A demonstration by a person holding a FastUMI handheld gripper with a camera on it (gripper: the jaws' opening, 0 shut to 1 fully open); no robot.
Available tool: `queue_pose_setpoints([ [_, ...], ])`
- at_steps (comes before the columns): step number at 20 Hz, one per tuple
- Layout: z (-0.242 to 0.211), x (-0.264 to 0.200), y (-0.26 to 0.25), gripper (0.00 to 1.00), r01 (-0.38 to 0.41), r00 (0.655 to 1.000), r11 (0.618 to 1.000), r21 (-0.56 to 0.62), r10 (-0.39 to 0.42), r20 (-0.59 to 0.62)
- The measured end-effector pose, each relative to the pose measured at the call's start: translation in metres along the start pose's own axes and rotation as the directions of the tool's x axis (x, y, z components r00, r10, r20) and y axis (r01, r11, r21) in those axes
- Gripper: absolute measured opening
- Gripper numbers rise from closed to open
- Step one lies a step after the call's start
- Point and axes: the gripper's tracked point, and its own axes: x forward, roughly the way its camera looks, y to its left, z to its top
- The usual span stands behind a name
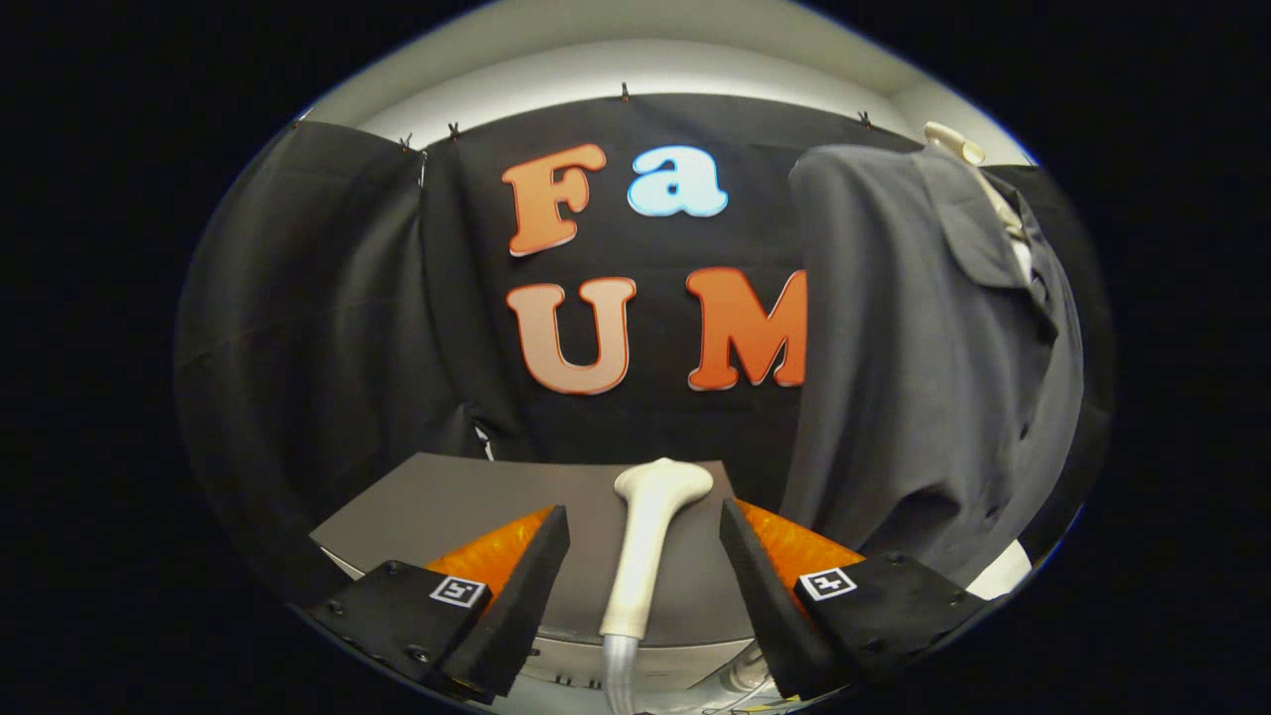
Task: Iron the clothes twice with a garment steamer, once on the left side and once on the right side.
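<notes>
At the bottom centre of the frame the gripper [643, 561] has its fingers spread wide, pressing on nothing. Between them, touching neither, stands the steamer [650, 541], a pale handle rising to a flared head, with a clear hose [619, 675] leaving its lower end at the very bottom. It rests over a grey table [467, 497] that fills the lower middle. Further back, on the right of the frame, a grey shirt [923, 357] hangs on a pale mannequin [958, 144], whose neck shows at the upper right above the collar. The shirt's buttoned front faces right, well apart from the steamer head.
</notes>
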Motion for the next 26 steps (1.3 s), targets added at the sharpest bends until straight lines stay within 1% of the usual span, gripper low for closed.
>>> queue_pose_setpoints([
  [3,-0.023,0.044,0.001,0.99,0.042,0.997,0.999,-0.02,-0.043,-0.062],
  [4,-0.03,0.053,0.005,0.95,0.046,0.997,0.999,-0.021,-0.048,-0.065],
  [6,-0.045,0.062,0.002,0.88,0.073,0.993,0.996,-0.043,-0.077,-0.089],
  [9,-0.063,0.072,-0.001,0.83,0.095,0.987,0.994,-0.054,-0.101,-0.122],
  [12,-0.086,0.082,-0.013,0.81,0.121,0.975,0.991,-0.06,-0.13,-0.179],
  [13,-0.096,0.084,-0.015,0.77,0.113,0.97,0.993,-0.037,-0.118,-0.21],
  [14,-0.089,0.087,-0.015,0.74,0.102,0.98,0.995,0.0,-0.1,-0.171],
  [15,-0.091,0.081,-0.018,0.63,0.103,0.981,0.994,0.025,-0.097,-0.168],
  [16,-0.087,0.085,-0.018,0.55,0.09,0.988,0.994,0.06,-0.082,-0.129],
  [17,-0.086,0.081,-0.018,0.47,0.081,0.991,0.994,0.077,-0.072,-0.115],
  [19,-0.087,0.083,-0.021,0.4,0.053,0.993,0.995,0.084,-0.044,-0.106],
  [21,-0.093,0.074,-0.021,0.4,0.029,0.993,0.995,0.091,-0.018,-0.115],
  [24,-0.092,0.062,-0.023,0.4,-0.003,0.997,0.996,0.089,0.01,-0.078],
  [26,-0.096,0.053,-0.023,0.4,-0.041,0.996,0.995,0.092,0.049,-0.08],
])
